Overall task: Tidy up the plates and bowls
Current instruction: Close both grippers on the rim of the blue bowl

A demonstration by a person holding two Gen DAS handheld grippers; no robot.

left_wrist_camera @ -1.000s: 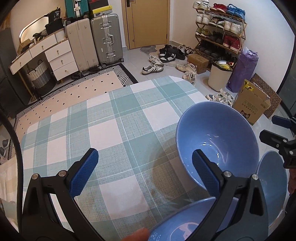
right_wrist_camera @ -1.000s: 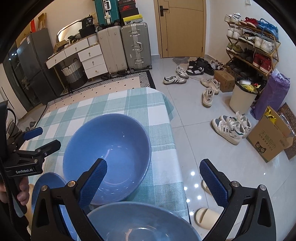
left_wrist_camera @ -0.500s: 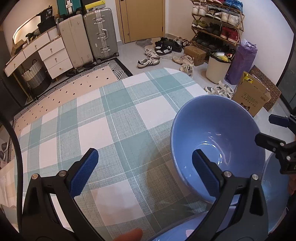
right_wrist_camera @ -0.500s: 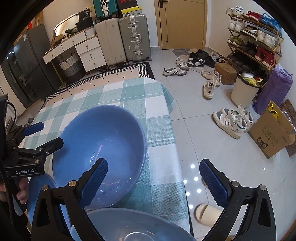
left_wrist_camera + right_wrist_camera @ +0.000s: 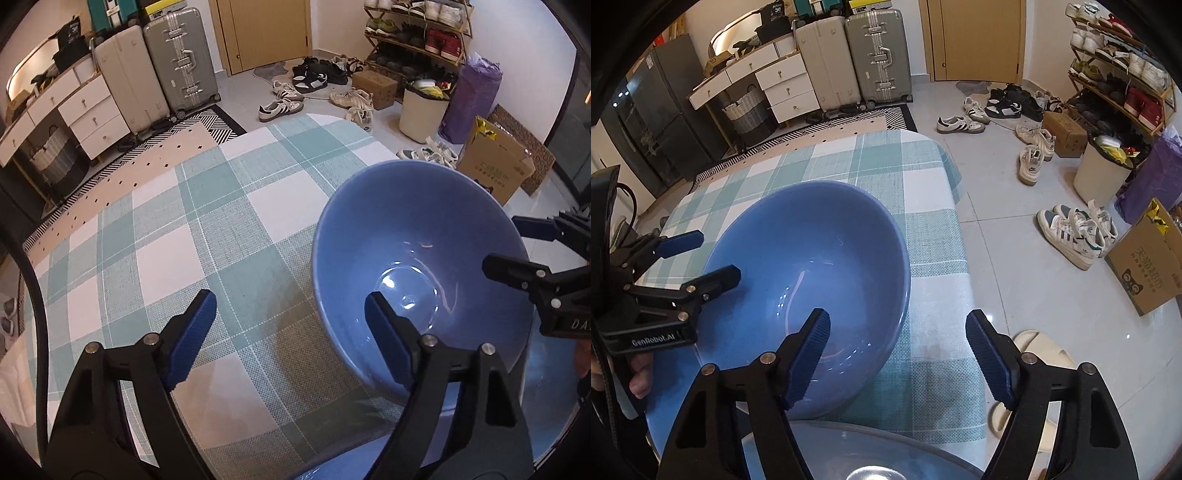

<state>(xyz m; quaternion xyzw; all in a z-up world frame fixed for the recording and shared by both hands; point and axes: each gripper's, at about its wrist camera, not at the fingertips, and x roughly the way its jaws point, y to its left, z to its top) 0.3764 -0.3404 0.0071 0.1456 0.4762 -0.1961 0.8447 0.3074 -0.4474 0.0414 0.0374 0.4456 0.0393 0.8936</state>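
A large deep blue bowl (image 5: pixel 417 236) stands upright on the teal-and-white checked tablecloth (image 5: pixel 207 229). My left gripper (image 5: pixel 291 338) straddles its left rim, one finger inside the bowl and the other over the cloth. Its jaws are closing, and the pads are clear of the rim. My right gripper (image 5: pixel 899 358) straddles the bowl's (image 5: pixel 812 251) right rim the same way, also closing, with its pads off the wall. A blue plate (image 5: pixel 554 391) lies partly under the bowl. A paler bowl (image 5: pixel 871 454) sits at the near edge.
The table's right edge (image 5: pixel 960 258) drops to a tiled floor with a slipper (image 5: pixel 1034 354), sneakers (image 5: pixel 1075 232) and a cardboard box (image 5: pixel 1145 258). Suitcases, a white dresser and a shoe rack stand far behind. A hand (image 5: pixel 639 376) grips the left tool.
Both grippers have come down and closer to the big bowl. Their jaws have narrowed from wide open. The bowl has not shifted on the cloth.
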